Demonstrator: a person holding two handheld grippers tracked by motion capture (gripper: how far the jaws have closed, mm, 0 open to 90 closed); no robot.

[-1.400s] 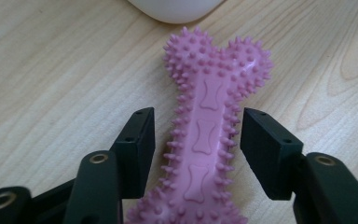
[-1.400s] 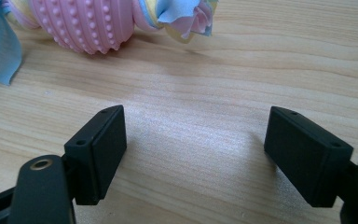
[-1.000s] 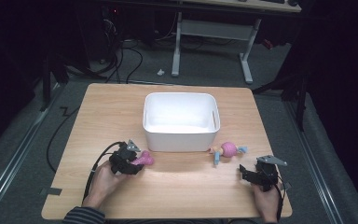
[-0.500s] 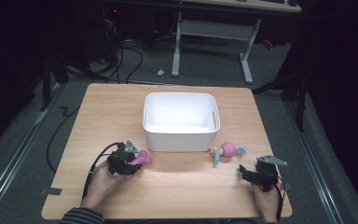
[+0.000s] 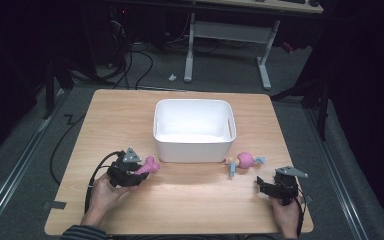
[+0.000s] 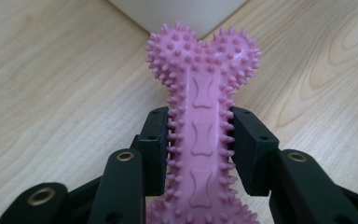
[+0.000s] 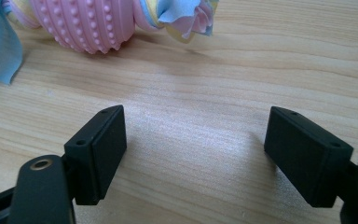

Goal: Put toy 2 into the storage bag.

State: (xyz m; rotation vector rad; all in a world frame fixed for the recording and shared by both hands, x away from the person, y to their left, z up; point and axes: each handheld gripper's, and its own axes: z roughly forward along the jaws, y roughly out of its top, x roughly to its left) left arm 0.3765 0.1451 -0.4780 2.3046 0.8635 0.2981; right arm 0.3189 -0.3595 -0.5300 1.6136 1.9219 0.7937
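The left gripper (image 5: 136, 172) has its jaws clamped on the shaft of a pink spiky bone toy (image 6: 200, 112), near the front left corner of the white plastic bin (image 5: 194, 131) on the wooden tabletop (image 5: 190, 210). The right gripper (image 5: 267, 187) rests low at the front right, its jaws wide apart with nothing between them. A pink ball toy with cloth tails (image 5: 245, 160) lies just beyond it, close to the bin's front wall.
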